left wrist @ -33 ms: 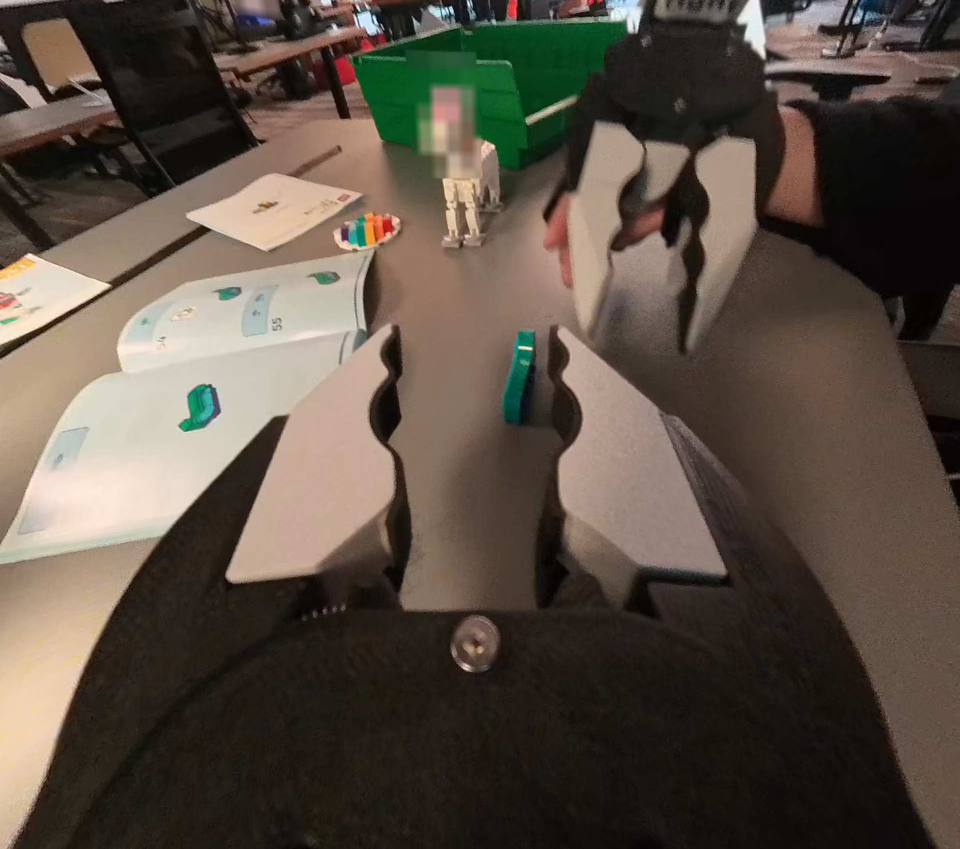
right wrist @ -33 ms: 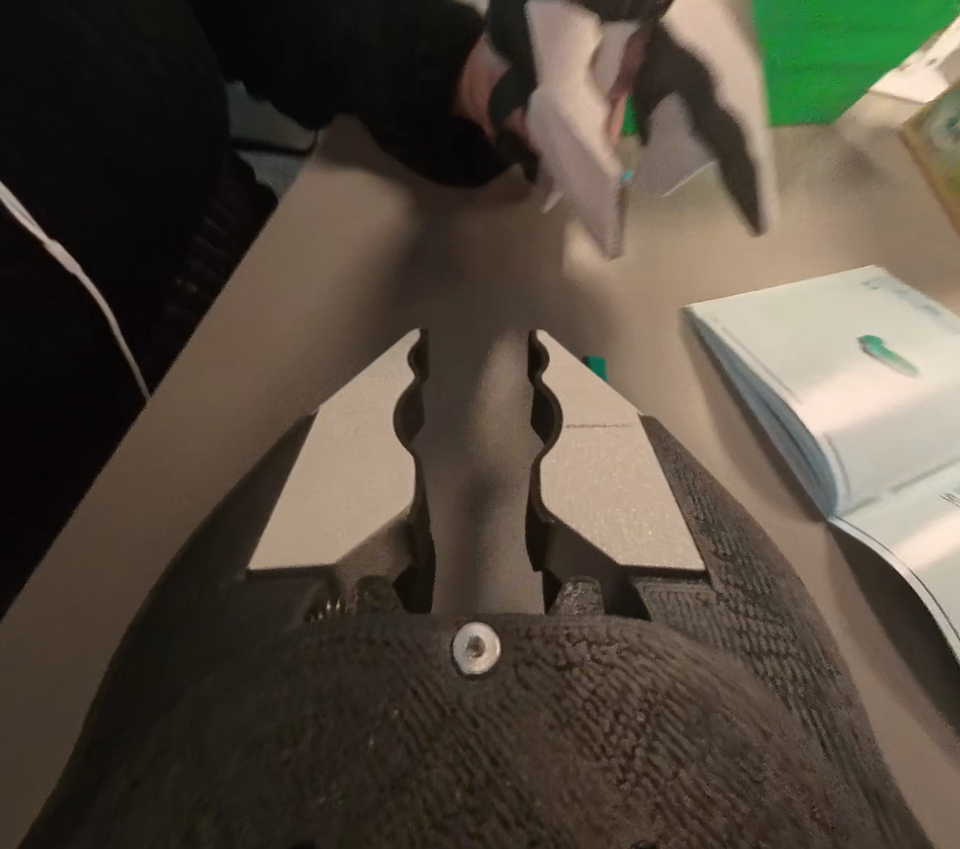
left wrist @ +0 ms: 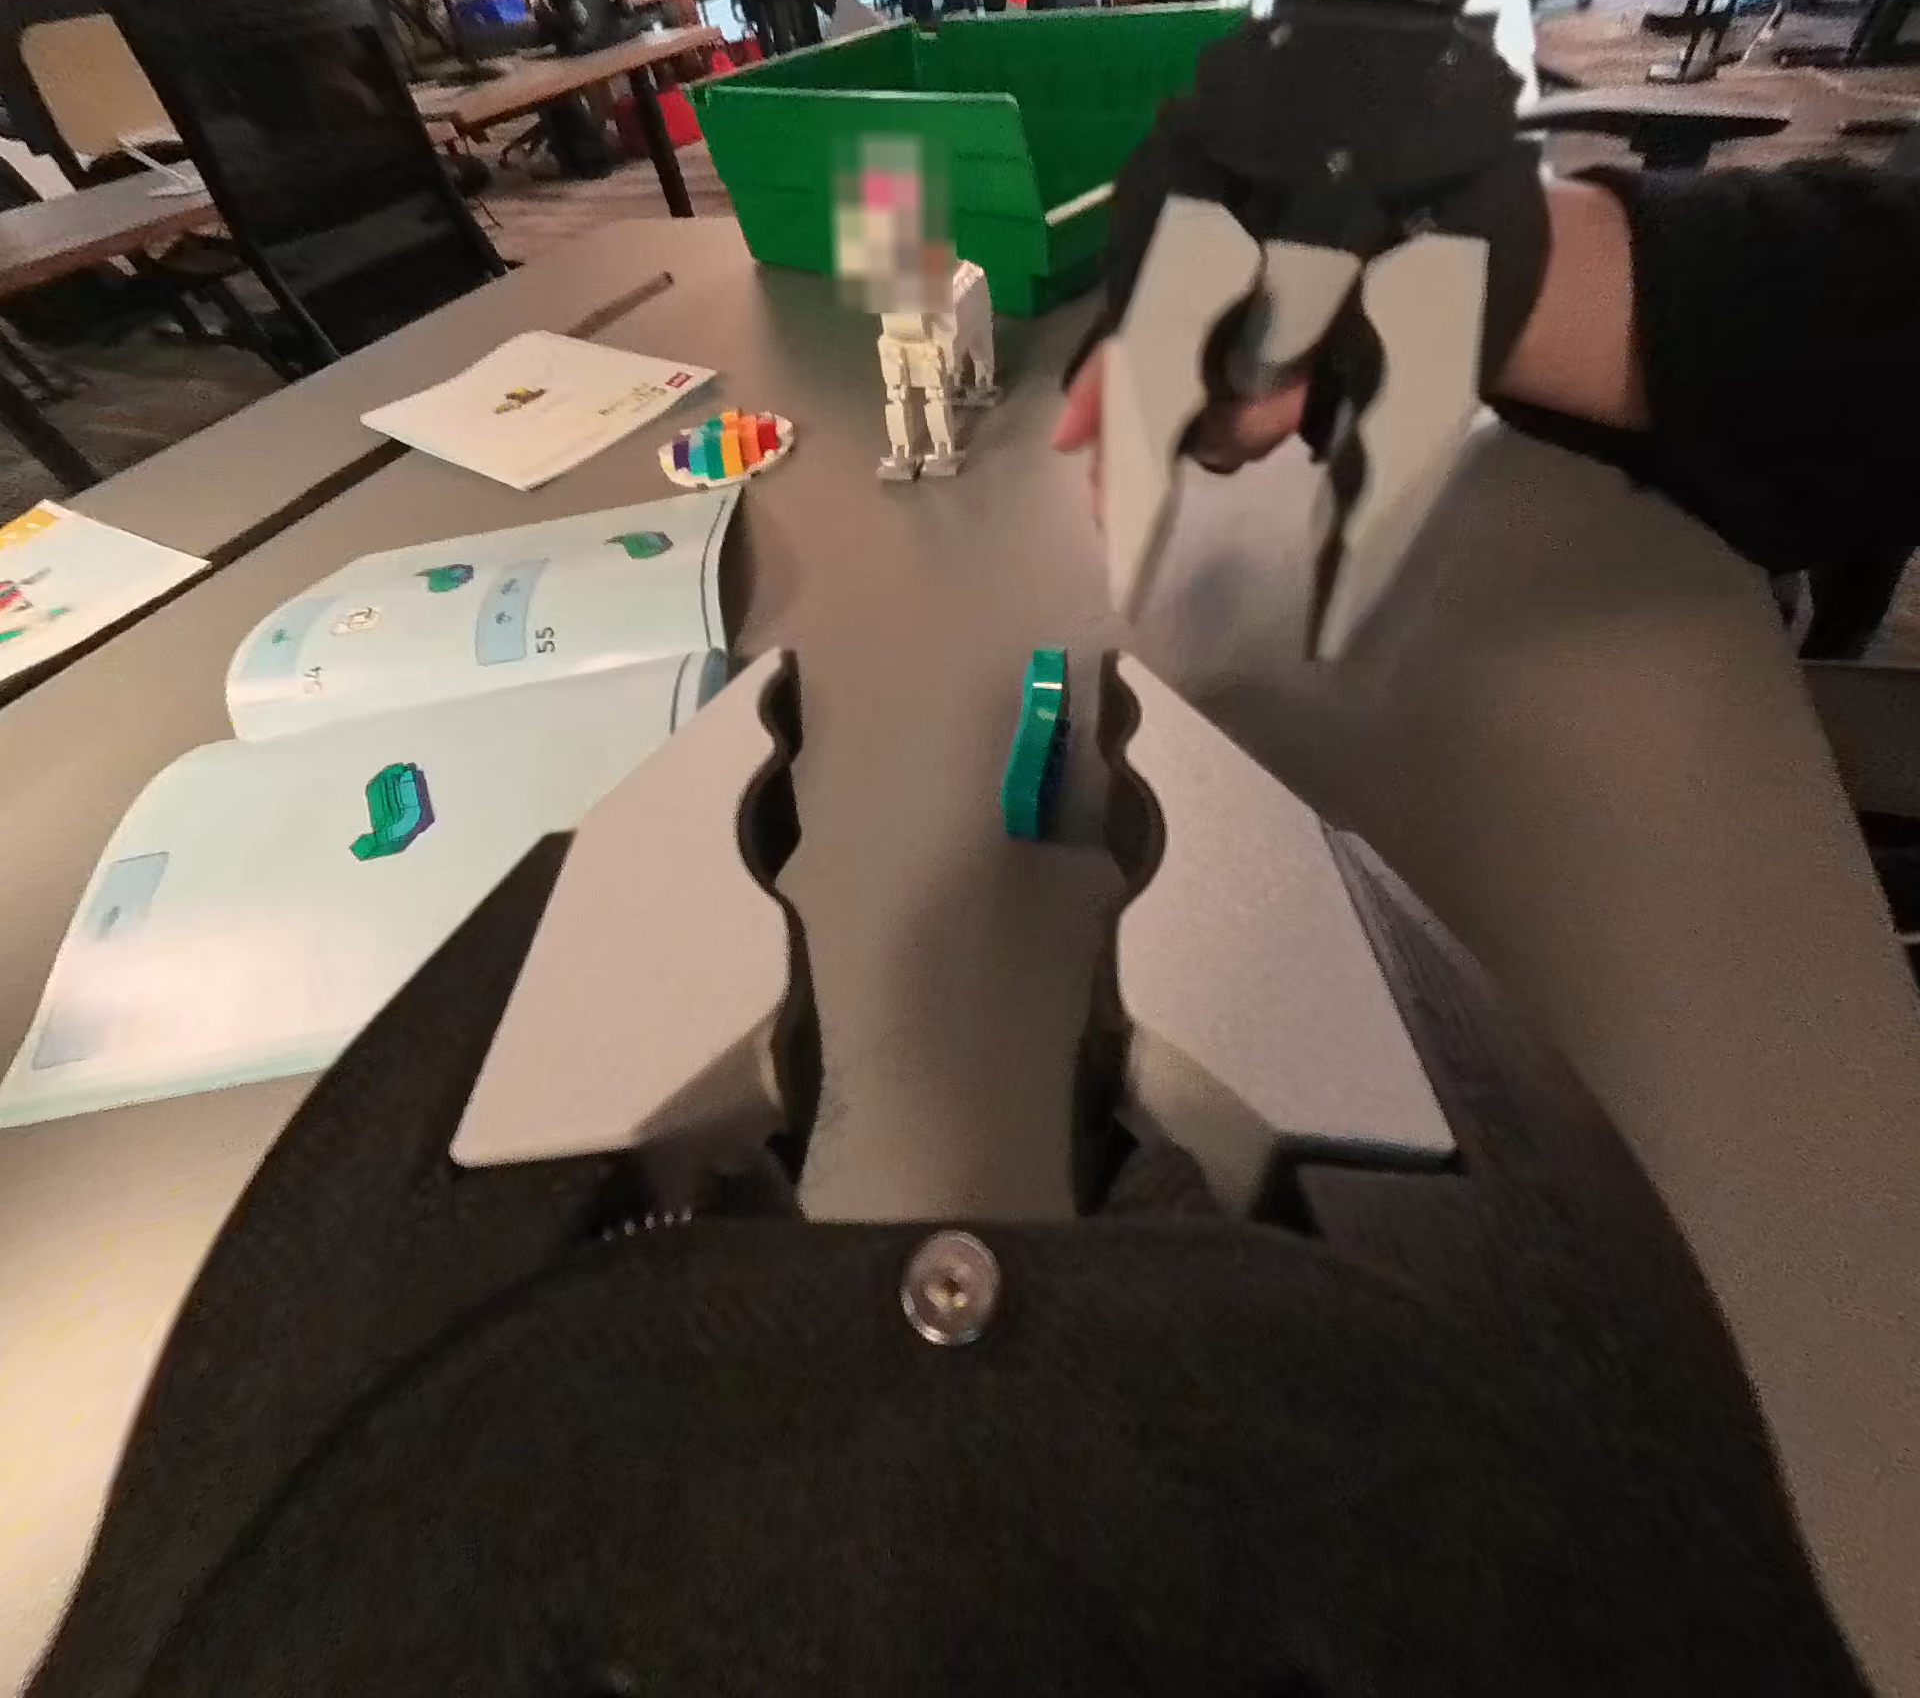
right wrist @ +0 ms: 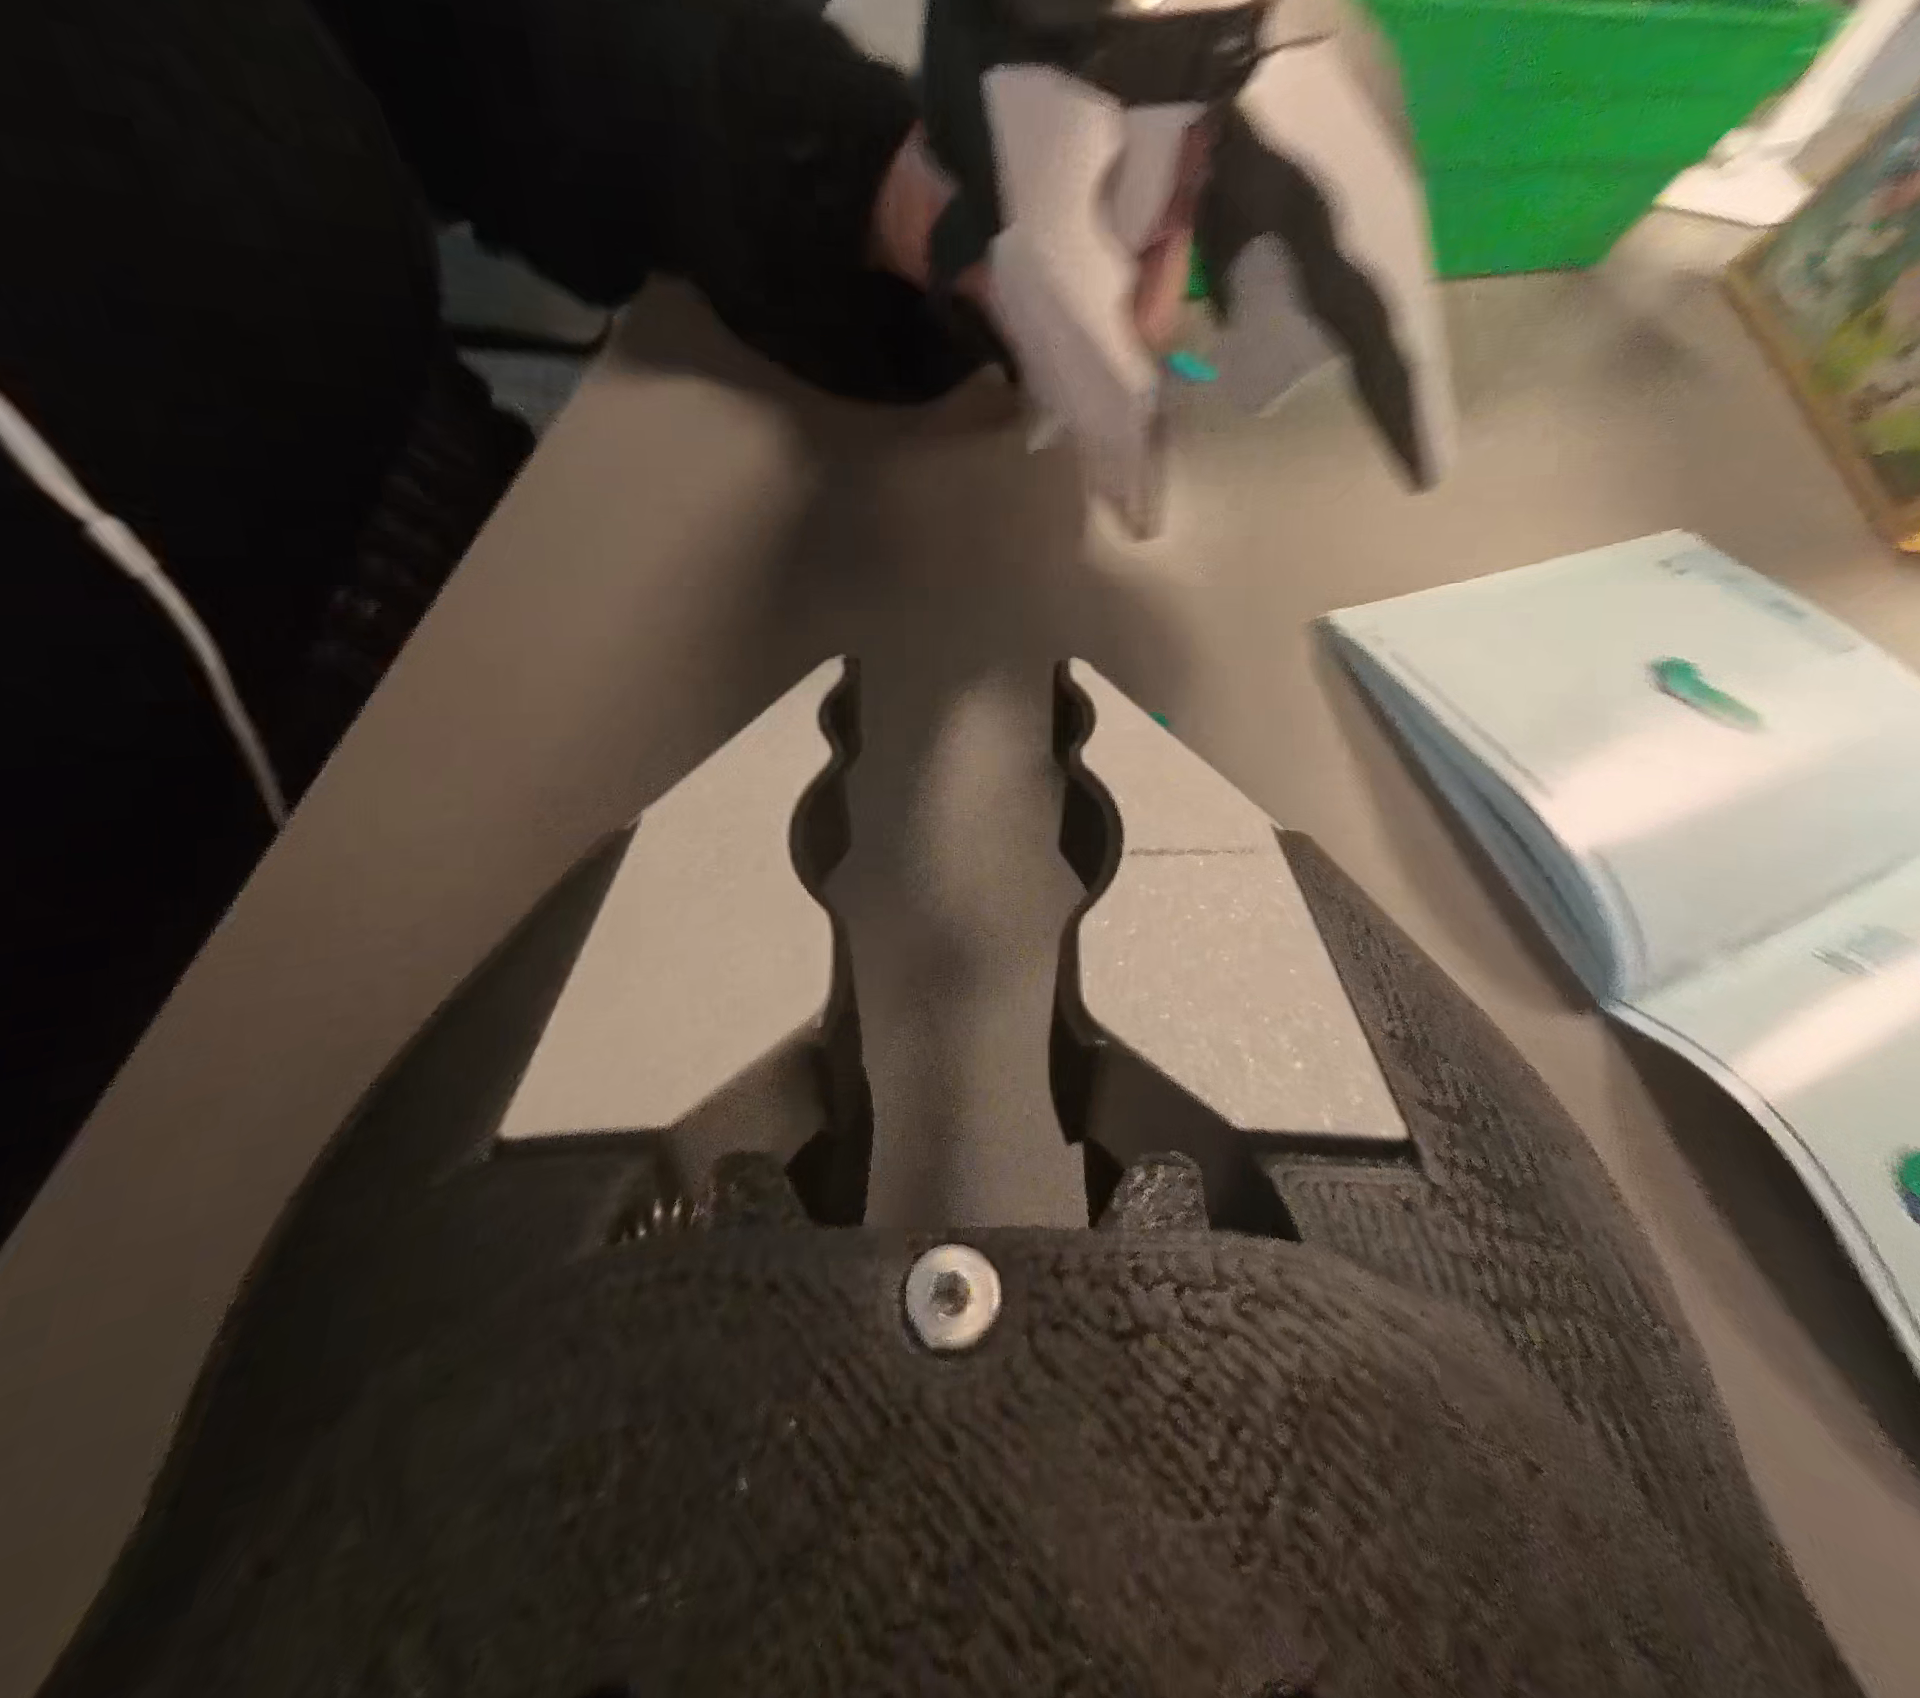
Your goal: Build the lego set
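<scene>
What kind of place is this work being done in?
Probably a shared lab or open office: rows of long desks with people seated at them behind, a black office chair, and this grey table with an open instruction booklet and green bin.

Beside the open instruction booklet [right wrist: 1621, 827], the teal piece [right wrist: 1158, 720] shows only as a sliver behind the right hand-held gripper [right wrist: 956, 677]. Beyond it, the left hand-held gripper [right wrist: 1273, 495] and green bin [right wrist: 1621, 121] are motion-blurred.
</scene>
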Demonstrator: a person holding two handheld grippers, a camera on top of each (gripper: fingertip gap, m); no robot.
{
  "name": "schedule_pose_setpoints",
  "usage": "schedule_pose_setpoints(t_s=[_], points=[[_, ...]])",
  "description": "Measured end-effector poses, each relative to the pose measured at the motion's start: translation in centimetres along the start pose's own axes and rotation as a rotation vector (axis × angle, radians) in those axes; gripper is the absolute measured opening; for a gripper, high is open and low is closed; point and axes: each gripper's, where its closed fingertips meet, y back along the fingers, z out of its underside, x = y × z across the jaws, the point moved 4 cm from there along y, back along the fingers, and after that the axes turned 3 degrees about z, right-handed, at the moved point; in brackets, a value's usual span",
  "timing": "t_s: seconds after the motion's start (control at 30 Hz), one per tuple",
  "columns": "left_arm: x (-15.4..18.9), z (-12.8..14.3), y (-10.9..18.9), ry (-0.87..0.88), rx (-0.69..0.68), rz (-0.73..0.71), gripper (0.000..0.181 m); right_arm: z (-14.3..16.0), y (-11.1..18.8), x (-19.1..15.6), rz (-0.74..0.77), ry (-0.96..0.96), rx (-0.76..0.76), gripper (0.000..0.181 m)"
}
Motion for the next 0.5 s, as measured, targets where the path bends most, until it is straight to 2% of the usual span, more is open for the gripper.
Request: schedule_pose_setpoints(t_s=[0.07,0.13,0.2,0.5], points=[[0.1,0.1,-0.1,-0.037,-0.013,-0.013,0.056,0.9,0.5,1.7,0.106,-0.008,-0.042,0.038],[0.2,0.1,-0.1,-0.068,-0.019,-0.027,0.055,2.1,0.3,2.5,0.142,-0.022,-0.108,0.046],[0.3,-0.1,-0.1,-0.084,-0.015,-0.033,0.054,2.9,-0.1,2.9,0.148,-0.051,-0.142,0.045],[0.1,0.1,0.0,-0.113,-0.020,-0.046,0.052,3.8,-1.1,3.5,0.092,-0.245,-0.202,0.017]])
